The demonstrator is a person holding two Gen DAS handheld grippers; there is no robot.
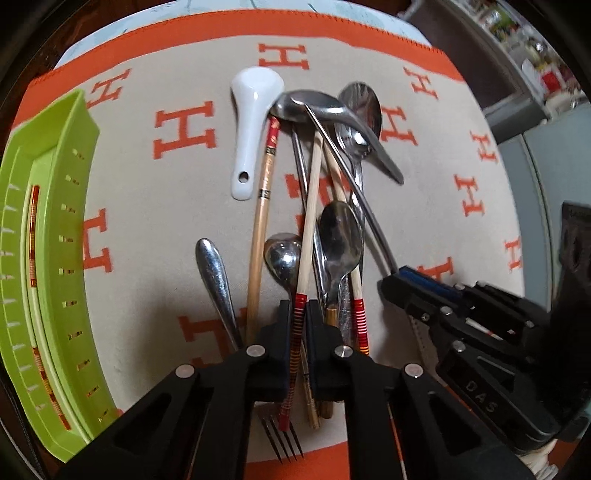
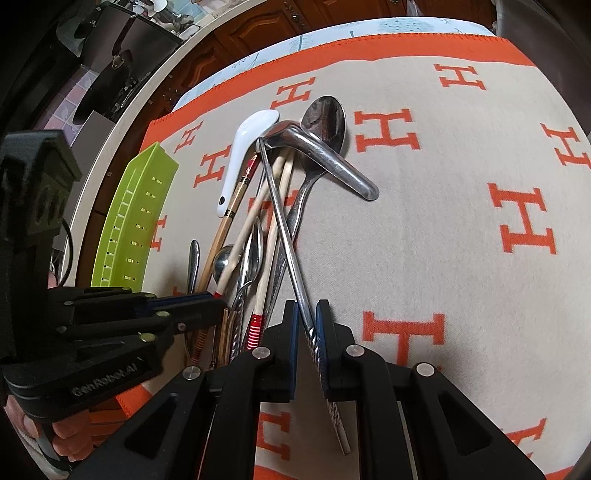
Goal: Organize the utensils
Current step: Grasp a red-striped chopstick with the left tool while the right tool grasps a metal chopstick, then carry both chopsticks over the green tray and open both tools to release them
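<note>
A heap of utensils lies on the beige blanket with orange H marks (image 1: pixel 159 206): a white ceramic spoon (image 1: pixel 255 122), steel spoons (image 1: pixel 341 236), a fork (image 1: pixel 282 439), wooden and metal chopsticks. My left gripper (image 1: pixel 298 306) is shut on a pale wooden chopstick with a red-striped end (image 1: pixel 308 221). In the right wrist view my right gripper (image 2: pixel 306 306) is shut on a thin metal chopstick with a twisted handle (image 2: pixel 284 229), which slants across the heap. The two grippers stand side by side at the near end of the heap.
A lime-green slotted tray (image 1: pixel 55 258) lies at the blanket's left edge with a red-banded chopstick (image 1: pixel 33 236) inside. A hand (image 2: pixel 70 435) grips the left tool. Dark wooden cabinets (image 2: pixel 240 26) stand beyond the table's far edge. Bare blanket (image 2: pixel 461 240) spreads to the right.
</note>
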